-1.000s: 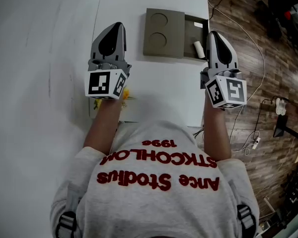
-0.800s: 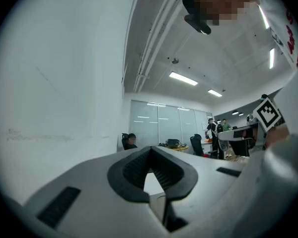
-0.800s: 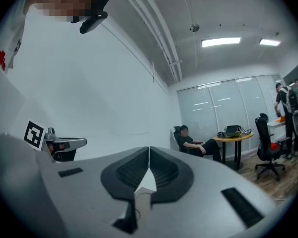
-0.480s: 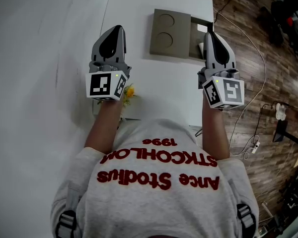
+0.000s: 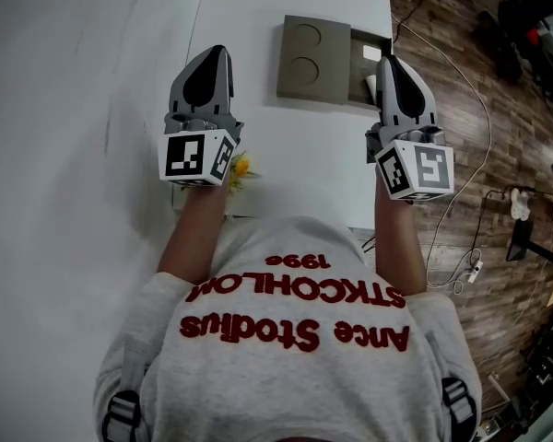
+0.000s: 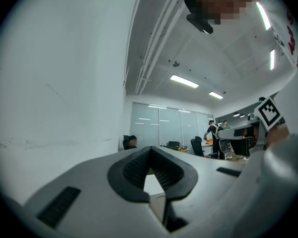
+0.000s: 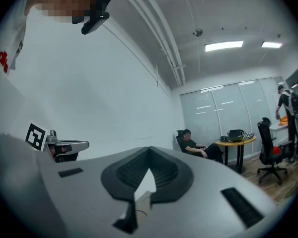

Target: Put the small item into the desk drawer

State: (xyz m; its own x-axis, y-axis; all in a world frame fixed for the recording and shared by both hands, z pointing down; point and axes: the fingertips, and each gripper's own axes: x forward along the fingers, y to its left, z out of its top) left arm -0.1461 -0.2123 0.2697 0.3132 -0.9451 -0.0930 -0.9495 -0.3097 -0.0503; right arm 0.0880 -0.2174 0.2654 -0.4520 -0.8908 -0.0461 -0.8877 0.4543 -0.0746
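Observation:
A grey-brown desk organiser (image 5: 313, 58) with two round recesses lies on the white desk (image 5: 286, 155). Its drawer (image 5: 368, 49) stands pulled out on the right side. A small white cylinder (image 5: 370, 85) lies in the drawer, mostly hidden behind my right gripper (image 5: 388, 63). That gripper hovers over the drawer's near end, jaws shut with nothing between them (image 7: 149, 152). My left gripper (image 5: 214, 55) is over bare desk to the left of the organiser, also shut and holding nothing (image 6: 150, 151).
A small yellow object (image 5: 241, 168) lies at the desk's near edge beside the left gripper's marker cube. The desk's right edge drops to a wooden floor (image 5: 461, 109) with cables. The gripper views show an office with seated people, chairs and a round table (image 7: 236, 144).
The right gripper has edged in over the drawer and now covers most of the white cylinder. The left gripper has held its place.

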